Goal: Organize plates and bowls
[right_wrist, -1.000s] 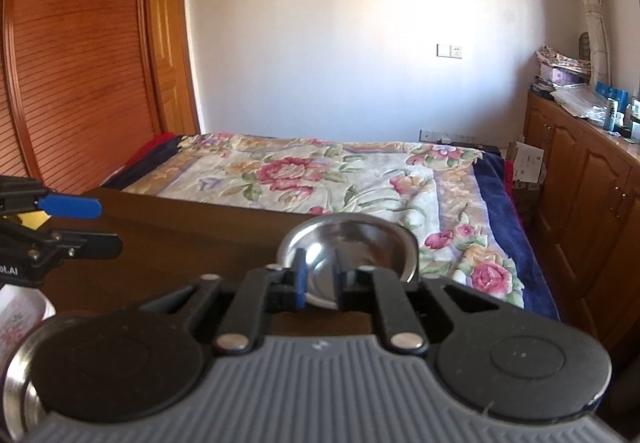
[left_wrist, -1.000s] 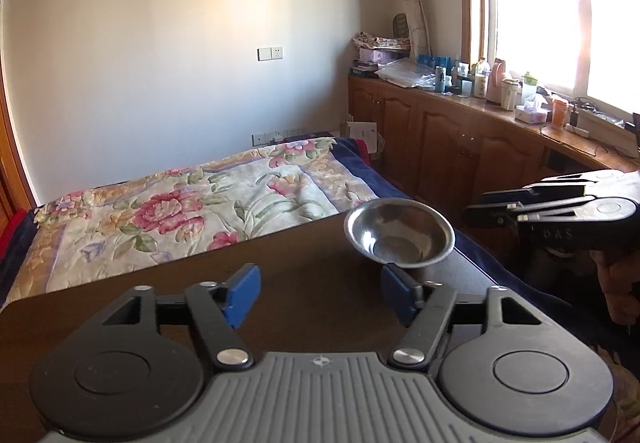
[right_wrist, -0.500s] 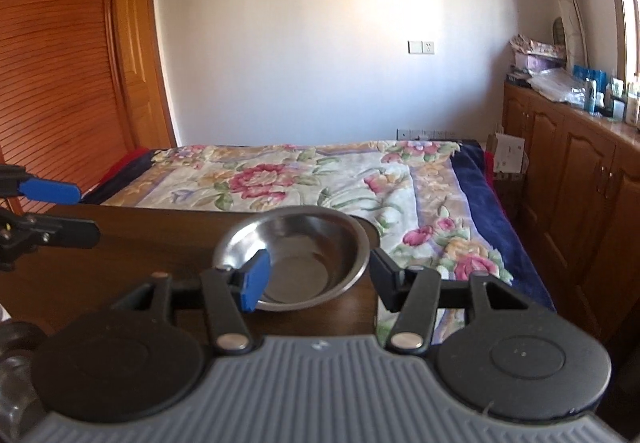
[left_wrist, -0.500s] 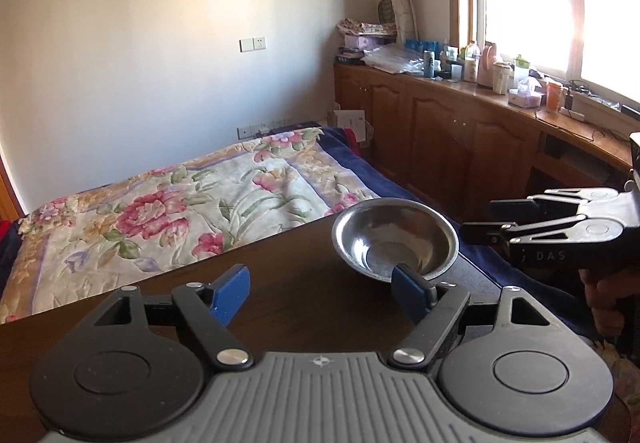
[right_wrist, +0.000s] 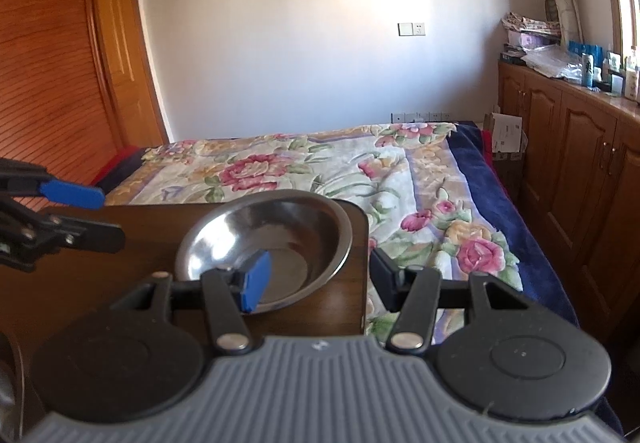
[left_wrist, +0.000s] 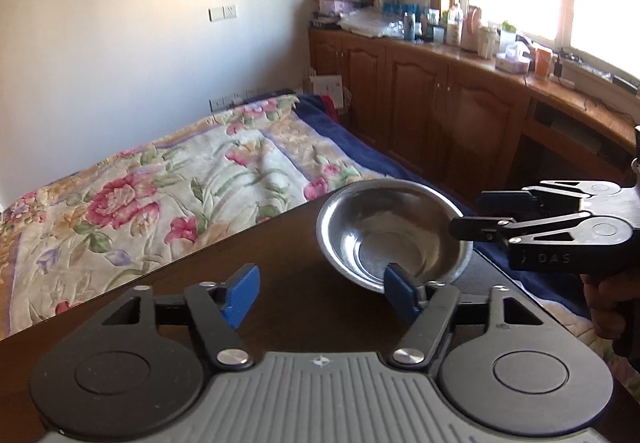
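We saw one round, shallow stainless-steel bowl [left_wrist: 394, 233] sitting upright on the dark brown wooden table [left_wrist: 288, 283], close to the table's far right corner, with the floral bedspread [left_wrist: 180, 195] beyond it.

From our left gripper [left_wrist: 320, 293] the bowl lay at about one o'clock, just off to the right of the line between the fingers. The right blue pad [left_wrist: 398, 293] overlapped the bowl's near rim in that view, though we could not tell whether it touched. Nothing sat between the jaws, which were parted and closing.

From our right gripper [right_wrist: 318, 277] the bowl lay at about eleven o'clock. Its left blue pad [right_wrist: 256, 281] hung over the bowl's inside, while the right finger stood outside the rim, past the table edge. So the bowl's right rim sat between the jaws, which stood apart, pressing nothing. We judged this the nearer, better-placed hand for a rim pinch. Being round, the bowl offered no long axis to line up with.

By count: one bowl in clear sight, two grippers, one table. At the lower left edge of the right wrist view a curved metallic rim [right_wrist: 18, 375] showed, too cropped to name. No plate was clearly visible.
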Action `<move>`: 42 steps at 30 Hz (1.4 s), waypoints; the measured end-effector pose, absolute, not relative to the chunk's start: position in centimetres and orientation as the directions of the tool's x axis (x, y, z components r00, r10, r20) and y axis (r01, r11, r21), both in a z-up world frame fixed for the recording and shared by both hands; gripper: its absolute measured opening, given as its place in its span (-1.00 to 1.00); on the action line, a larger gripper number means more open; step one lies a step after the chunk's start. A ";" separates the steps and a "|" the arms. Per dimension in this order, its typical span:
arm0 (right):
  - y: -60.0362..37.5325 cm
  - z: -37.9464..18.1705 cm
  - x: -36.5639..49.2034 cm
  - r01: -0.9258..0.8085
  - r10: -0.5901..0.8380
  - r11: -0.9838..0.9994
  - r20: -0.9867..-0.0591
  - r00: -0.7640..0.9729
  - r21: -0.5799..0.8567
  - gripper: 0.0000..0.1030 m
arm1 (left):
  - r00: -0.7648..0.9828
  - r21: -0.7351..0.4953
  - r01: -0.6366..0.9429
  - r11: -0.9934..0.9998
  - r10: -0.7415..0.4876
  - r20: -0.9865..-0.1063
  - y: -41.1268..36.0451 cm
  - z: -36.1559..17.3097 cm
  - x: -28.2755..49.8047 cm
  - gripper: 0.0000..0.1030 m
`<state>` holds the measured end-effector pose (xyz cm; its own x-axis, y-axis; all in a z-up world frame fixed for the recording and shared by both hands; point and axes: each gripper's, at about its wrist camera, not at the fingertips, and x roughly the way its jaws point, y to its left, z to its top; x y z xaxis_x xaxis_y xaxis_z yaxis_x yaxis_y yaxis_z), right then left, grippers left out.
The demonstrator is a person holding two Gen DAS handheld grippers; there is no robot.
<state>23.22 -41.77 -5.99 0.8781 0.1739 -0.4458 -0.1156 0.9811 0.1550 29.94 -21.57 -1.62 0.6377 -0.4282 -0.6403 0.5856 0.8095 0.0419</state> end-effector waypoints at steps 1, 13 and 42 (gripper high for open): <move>-41.9 -6.0 23.4 -0.114 0.178 0.980 -0.446 0.877 0.165 0.08 | 0.627 0.032 0.590 0.807 -0.432 -0.648 -21.8 -1.7 30.4 0.25; -42.4 -7.1 25.5 -0.127 0.247 0.957 -0.497 0.832 0.263 -0.01 | 0.541 -0.011 0.612 0.791 -0.429 -0.723 -23.7 -3.4 33.9 0.03; -41.6 -5.7 25.1 -0.137 0.299 0.933 -0.500 0.813 0.334 -0.61 | 0.490 -0.101 0.611 0.785 -0.476 -0.730 -22.6 -1.8 34.3 -0.60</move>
<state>25.08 -41.57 -5.68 0.8132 0.2985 -0.4995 -0.1374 0.9326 0.3336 34.29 -22.65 -1.80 0.4901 -0.4760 -0.7302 0.6113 0.7849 -0.1013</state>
